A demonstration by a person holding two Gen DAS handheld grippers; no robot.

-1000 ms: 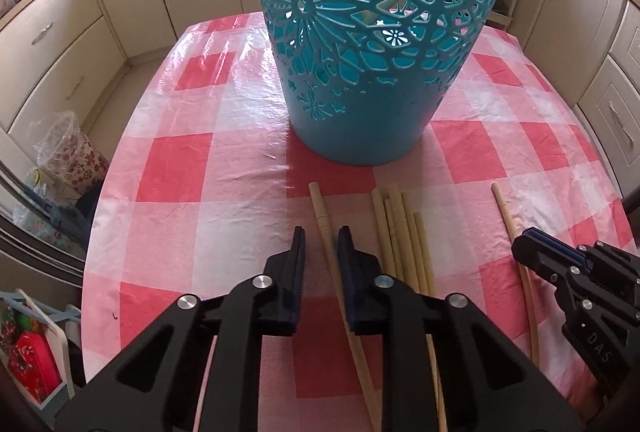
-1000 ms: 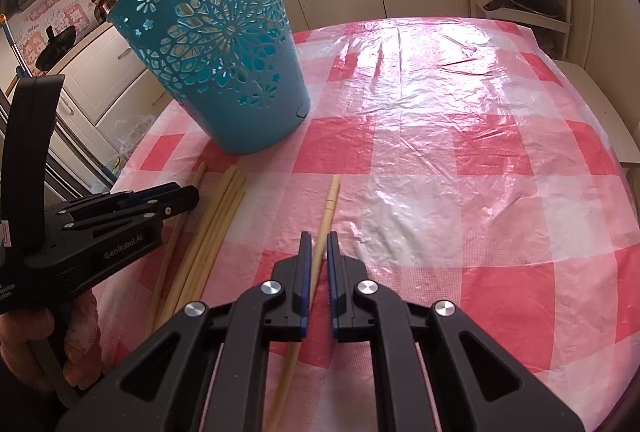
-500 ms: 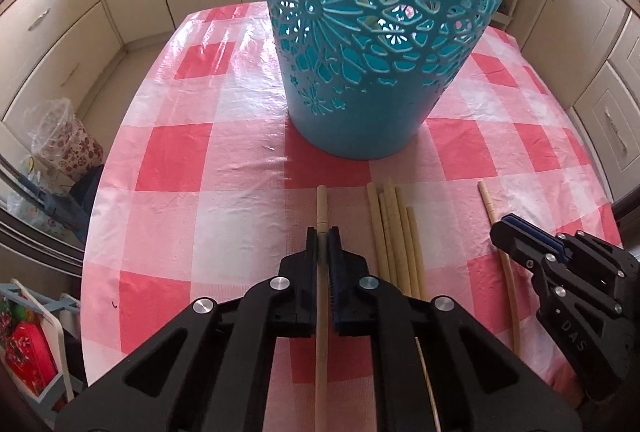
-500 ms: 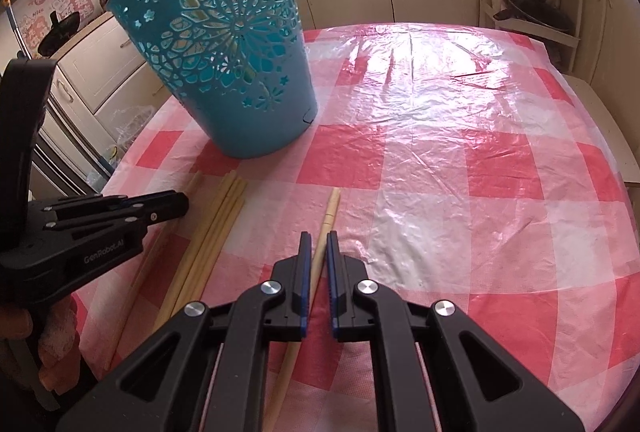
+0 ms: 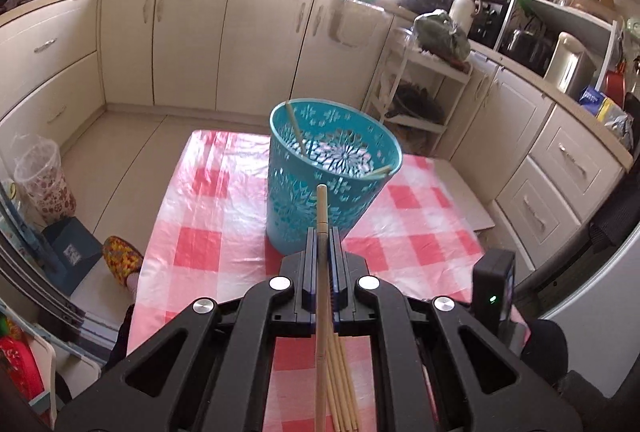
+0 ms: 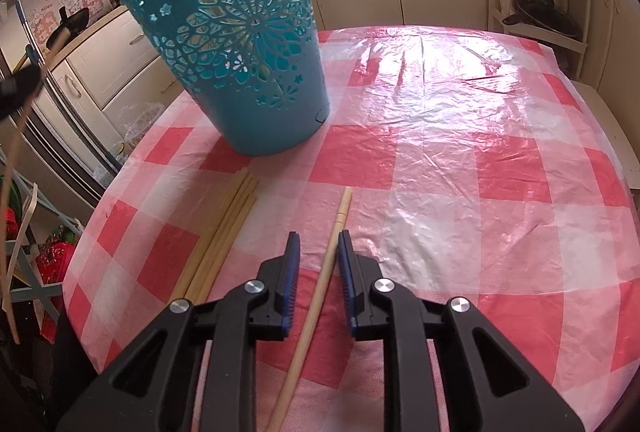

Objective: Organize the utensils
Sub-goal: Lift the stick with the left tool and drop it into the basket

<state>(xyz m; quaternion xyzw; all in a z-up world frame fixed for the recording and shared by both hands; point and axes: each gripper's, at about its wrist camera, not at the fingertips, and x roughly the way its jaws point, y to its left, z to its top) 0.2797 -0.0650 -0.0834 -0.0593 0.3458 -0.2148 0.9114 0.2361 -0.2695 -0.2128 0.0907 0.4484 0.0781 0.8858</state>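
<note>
The blue basket (image 5: 332,172) stands upright on the table's red-and-white checked cloth (image 5: 208,200), its walls pierced with flower and star cut-outs. From the left wrist view its open mouth can be seen from above: two pale chopsticks are inside, one leaning against the far-left part of the rim (image 5: 295,130), the other resting against the right side with only its tip showing at the rim (image 5: 380,173). The rest of the basket's floor is hard to read through the pattern of light.

The left gripper (image 5: 322,244) is clamped tight on a single wooden chopstick (image 5: 321,296), which runs up between the blue pads and pokes out past them, its tip in line with the basket's near wall. Below it, on the cloth, lies a bundle of chopsticks (image 5: 340,384).

The right gripper (image 6: 319,252) is low over the table with its jaws a little apart; they have just been opening. A lone chopstick (image 6: 320,296) lies on the cloth between the pads, and neither pad presses on it. To its left the same bundle (image 6: 224,232) lies side by side, its far ends just short of the basket's base (image 6: 272,136), not touching it
</note>
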